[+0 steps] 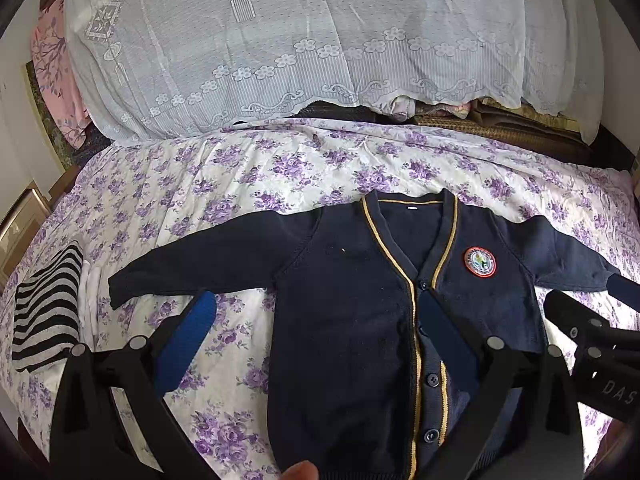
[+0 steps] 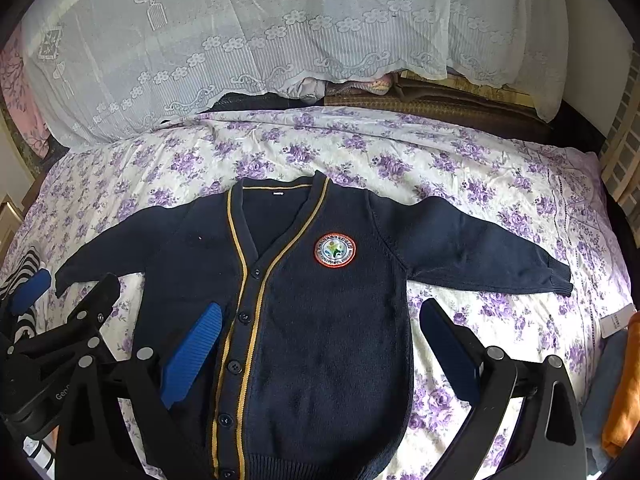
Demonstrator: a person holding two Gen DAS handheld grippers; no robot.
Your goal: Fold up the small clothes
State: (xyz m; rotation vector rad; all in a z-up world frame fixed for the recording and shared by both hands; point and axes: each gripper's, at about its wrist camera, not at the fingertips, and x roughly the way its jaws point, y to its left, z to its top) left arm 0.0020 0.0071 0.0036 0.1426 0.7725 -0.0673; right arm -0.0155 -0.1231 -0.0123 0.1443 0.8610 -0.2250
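Observation:
A small navy cardigan (image 1: 352, 280) with yellow trim and a round red badge lies flat and face up on the flowered bedsheet (image 1: 240, 172), both sleeves spread out. It also shows in the right wrist view (image 2: 320, 300). My left gripper (image 1: 316, 320) is open and empty, hovering over the cardigan's left half. My right gripper (image 2: 320, 328) is open and empty over the cardigan's right half. The right gripper shows at the right edge of the left wrist view (image 1: 592, 320). The left gripper shows at the left edge of the right wrist view (image 2: 60, 292).
A folded black-and-white striped garment (image 1: 48, 312) lies at the left of the bed. A lace-covered pile (image 1: 280, 40) fills the back. An orange cloth (image 2: 624, 384) and a white tag sit at the right edge. A fingertip (image 1: 300, 470) shows at the bottom.

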